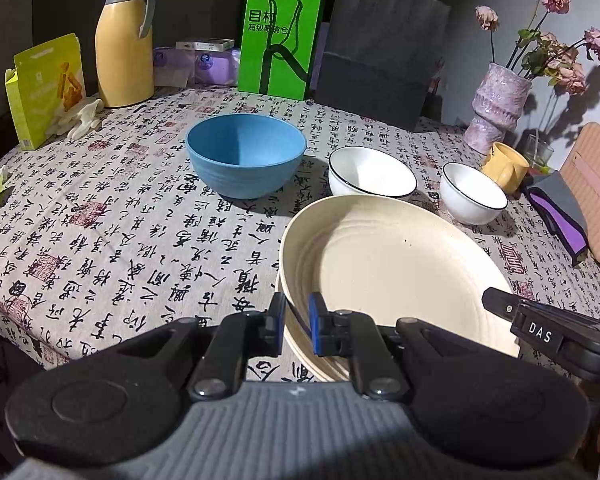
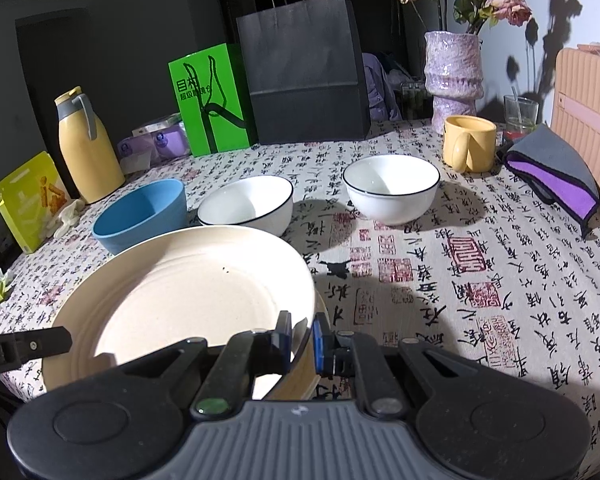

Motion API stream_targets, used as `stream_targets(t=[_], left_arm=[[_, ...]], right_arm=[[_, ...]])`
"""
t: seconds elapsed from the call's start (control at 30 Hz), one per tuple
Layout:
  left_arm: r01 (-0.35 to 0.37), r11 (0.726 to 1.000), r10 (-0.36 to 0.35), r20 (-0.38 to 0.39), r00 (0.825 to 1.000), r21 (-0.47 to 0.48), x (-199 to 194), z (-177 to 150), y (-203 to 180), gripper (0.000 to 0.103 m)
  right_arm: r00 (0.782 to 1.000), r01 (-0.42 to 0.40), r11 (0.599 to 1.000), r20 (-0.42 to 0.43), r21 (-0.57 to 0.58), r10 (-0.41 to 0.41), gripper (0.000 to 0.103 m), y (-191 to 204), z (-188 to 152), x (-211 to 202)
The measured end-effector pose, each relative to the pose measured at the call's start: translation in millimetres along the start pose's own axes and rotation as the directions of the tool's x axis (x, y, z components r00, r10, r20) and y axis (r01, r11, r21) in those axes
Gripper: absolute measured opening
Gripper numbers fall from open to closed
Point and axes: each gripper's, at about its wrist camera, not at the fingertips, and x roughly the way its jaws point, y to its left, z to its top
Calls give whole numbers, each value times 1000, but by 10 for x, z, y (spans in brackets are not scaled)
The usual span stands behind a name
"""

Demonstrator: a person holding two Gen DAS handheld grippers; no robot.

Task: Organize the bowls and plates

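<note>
A wide cream plate (image 1: 392, 264) (image 2: 188, 292) hangs low over the patterned tablecloth, held at two sides. My left gripper (image 1: 296, 312) is shut on its left rim, and my right gripper (image 2: 302, 328) is shut on its right rim. Another cream rim (image 1: 316, 364) shows just beneath the plate; I cannot tell whether they touch. Behind the plate stand a blue bowl (image 1: 246, 152) (image 2: 140, 212) and two white bowls with dark rims (image 1: 372, 172) (image 1: 472, 192), also seen in the right wrist view (image 2: 248, 204) (image 2: 392, 188).
A yellow mug (image 2: 468, 142), a purple vase (image 2: 454, 80) with flowers, a glass and a folded purple-grey cloth (image 2: 556, 176) sit at the right. A yellow thermos (image 1: 124, 44), green bag (image 1: 280, 40), black paper bag (image 1: 384, 52) and yellow box line the back and left.
</note>
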Motion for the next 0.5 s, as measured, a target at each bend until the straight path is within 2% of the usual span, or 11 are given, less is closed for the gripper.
stream_targets(t=[0.5], left_arm=[[-15,1000,16,-36,999,15,194,-84,-30,12]], right_arm=[[1000,7,1000,-18,11,-7,10,-57,-67,134]])
